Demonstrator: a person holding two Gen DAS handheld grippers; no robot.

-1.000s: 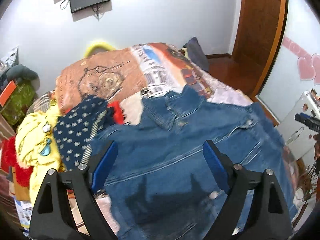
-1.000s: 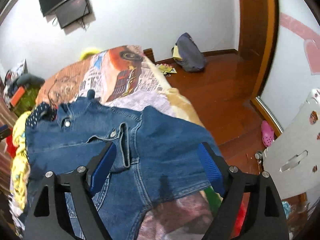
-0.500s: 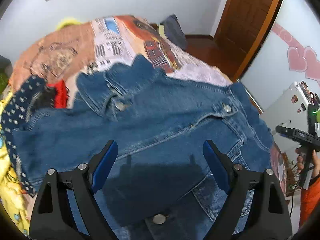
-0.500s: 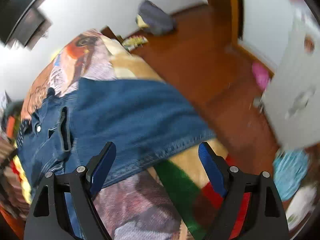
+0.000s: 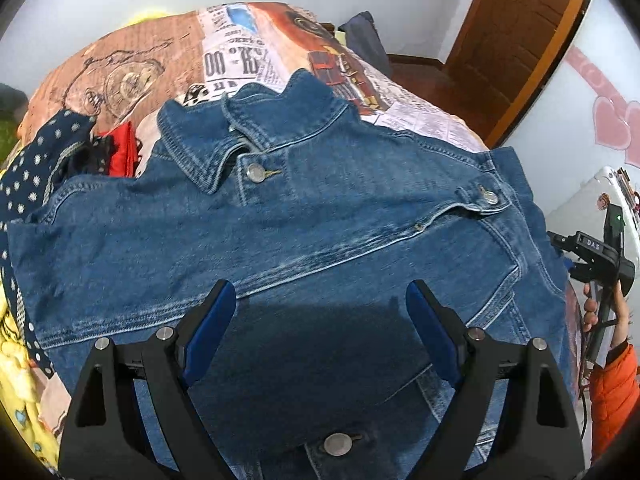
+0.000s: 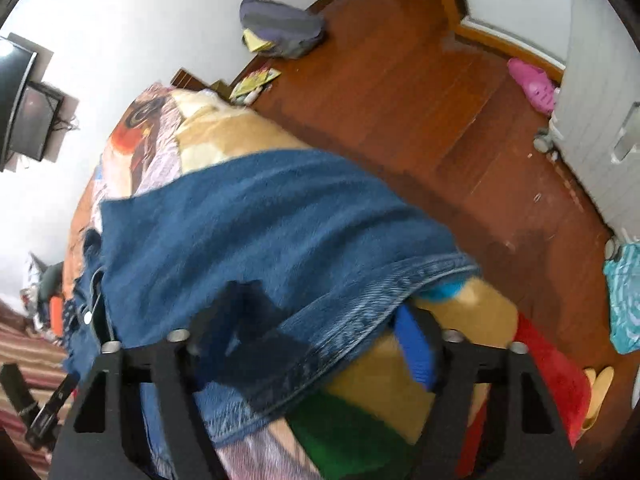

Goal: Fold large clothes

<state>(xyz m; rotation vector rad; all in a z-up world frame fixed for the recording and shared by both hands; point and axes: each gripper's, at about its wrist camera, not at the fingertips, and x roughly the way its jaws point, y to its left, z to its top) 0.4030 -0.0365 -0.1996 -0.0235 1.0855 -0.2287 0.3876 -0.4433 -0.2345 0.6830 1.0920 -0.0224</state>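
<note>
A blue denim jacket [image 5: 320, 208] lies front up and buttoned on the patterned bed cover [image 5: 240, 52], collar toward the far wall. My left gripper [image 5: 320, 288] hangs open just above the jacket's lower chest, with nothing between its blue pads. In the right wrist view the jacket's stitched edge [image 6: 360, 304] lies near the side of the bed. My right gripper [image 6: 320, 304] straddles that edge and its jaws are closing. The denim sits between them, and the left finger is half hidden by cloth. The pads still stand apart.
Loose clothes are heaped left of the jacket: a dotted navy piece [image 5: 36, 160], a red one [image 5: 120, 152] and a yellow one [image 5: 16, 380]. Right of the bed is wooden floor [image 6: 420, 100] with a grey bag [image 6: 280, 28], a pink shoe [image 6: 532, 84] and a white cabinet [image 6: 600, 120].
Both grippers have sunk closer to the jacket. The right one has rolled, and its jaws have narrowed around the denim edge. The left jaws keep the same width.
</note>
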